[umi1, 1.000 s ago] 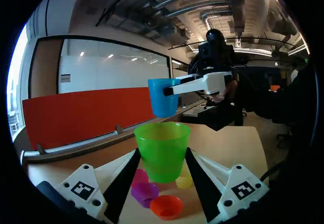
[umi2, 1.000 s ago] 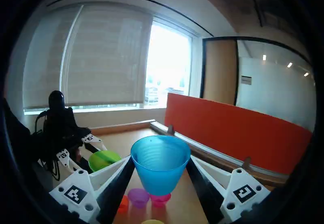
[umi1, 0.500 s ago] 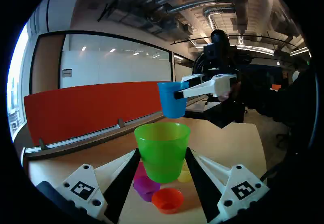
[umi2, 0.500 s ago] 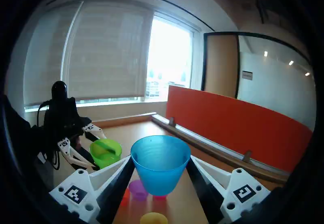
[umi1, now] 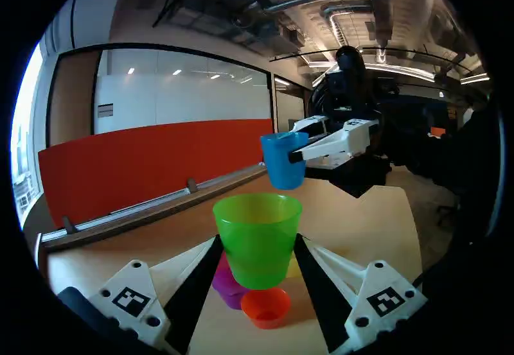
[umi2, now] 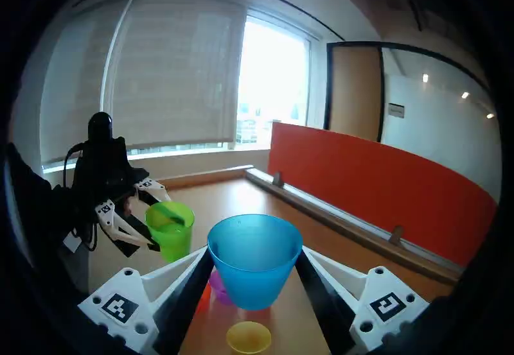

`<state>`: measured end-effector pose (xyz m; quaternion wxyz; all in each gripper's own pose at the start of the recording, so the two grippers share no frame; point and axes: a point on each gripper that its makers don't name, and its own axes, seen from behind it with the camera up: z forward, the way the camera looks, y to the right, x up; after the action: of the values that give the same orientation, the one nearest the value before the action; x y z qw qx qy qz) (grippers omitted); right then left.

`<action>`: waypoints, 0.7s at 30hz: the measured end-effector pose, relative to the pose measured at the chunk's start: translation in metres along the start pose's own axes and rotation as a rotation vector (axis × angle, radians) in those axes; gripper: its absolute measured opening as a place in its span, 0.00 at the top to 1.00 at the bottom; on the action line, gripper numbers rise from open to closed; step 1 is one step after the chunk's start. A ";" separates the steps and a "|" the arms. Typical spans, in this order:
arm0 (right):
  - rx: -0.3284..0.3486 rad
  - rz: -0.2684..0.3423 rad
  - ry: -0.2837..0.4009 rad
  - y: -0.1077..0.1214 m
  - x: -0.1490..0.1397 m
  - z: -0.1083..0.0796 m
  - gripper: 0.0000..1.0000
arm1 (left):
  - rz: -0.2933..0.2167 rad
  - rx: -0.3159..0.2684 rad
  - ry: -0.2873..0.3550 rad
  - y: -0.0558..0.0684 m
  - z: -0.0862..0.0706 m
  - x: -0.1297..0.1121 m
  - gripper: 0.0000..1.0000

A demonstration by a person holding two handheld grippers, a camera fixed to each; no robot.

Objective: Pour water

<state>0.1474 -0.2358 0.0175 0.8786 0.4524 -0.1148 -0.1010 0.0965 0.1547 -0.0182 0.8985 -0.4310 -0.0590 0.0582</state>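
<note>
A: Left tool first. What do we log?
B: The left gripper [umi1: 257, 247] is closed partway, with a finger pressed on each side of the green cup [umi1: 257, 236]. The cup sits upright, clear of the table [umi1: 366, 217].

A: And the right?
B: Same grip. The right gripper [umi2: 255, 259] is drawn in on the blue cup [umi2: 255, 262], a finger on each side, rim level. In the left gripper view we place the blue cup beyond the green cup and somewhat higher, well apart, with no contact.

A: Any water showing?
B: We cannot tell. Neither cup's inside reads clearly, and we note no stream and no tilt.

A: What lies under the green cup?
B: Small cups on the table: an orange one [umi1: 265, 307], a purple one [umi1: 226, 285] and a yellow one [umi2: 248, 337].

A: Which step do we call it?
B: The line-up before the pour, as we judge it. Both cups are carried upright and not yet brought together.

A: What does the next move need?
B: We expect the blue cup must come in over the green cup's mouth, lip just above the rim, then roll slowly. The left gripper has to hold the green cup level, or the spill lands on the small cups below it.
</note>
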 end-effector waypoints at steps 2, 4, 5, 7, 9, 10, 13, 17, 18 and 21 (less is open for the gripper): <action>0.004 0.001 -0.003 -0.002 -0.004 -0.001 0.11 | -0.002 0.001 -0.002 0.000 -0.001 -0.001 0.21; 0.011 0.002 -0.006 -0.004 -0.007 -0.003 0.11 | -0.006 0.000 -0.005 0.001 -0.003 -0.002 0.21; 0.014 0.003 -0.007 -0.006 -0.009 -0.004 0.11 | -0.008 -0.001 -0.006 0.001 -0.003 -0.002 0.21; 0.020 0.003 -0.012 -0.008 -0.013 -0.005 0.11 | -0.008 -0.002 -0.012 0.002 -0.005 -0.005 0.21; 0.024 0.002 -0.018 -0.009 -0.018 -0.006 0.11 | -0.006 -0.002 -0.018 0.003 -0.006 -0.008 0.21; 0.027 0.001 -0.022 -0.011 -0.021 -0.006 0.11 | -0.005 -0.001 -0.022 0.003 -0.006 -0.010 0.21; 0.039 -0.002 -0.031 -0.015 -0.027 -0.008 0.11 | -0.005 0.000 -0.031 0.005 -0.008 -0.014 0.21; 0.059 -0.009 -0.038 -0.023 -0.034 -0.009 0.11 | -0.011 -0.008 -0.039 0.010 -0.010 -0.018 0.21; 0.061 -0.011 -0.040 -0.024 -0.036 -0.009 0.11 | -0.012 -0.009 -0.041 0.010 -0.011 -0.020 0.21; 0.068 -0.016 -0.049 -0.027 -0.043 -0.010 0.11 | -0.014 -0.011 -0.050 0.012 -0.012 -0.024 0.21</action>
<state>0.1074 -0.2308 -0.0148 0.8589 0.4802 -0.1360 -0.1151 0.0739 0.1492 -0.0365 0.8948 -0.4339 -0.0848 0.0621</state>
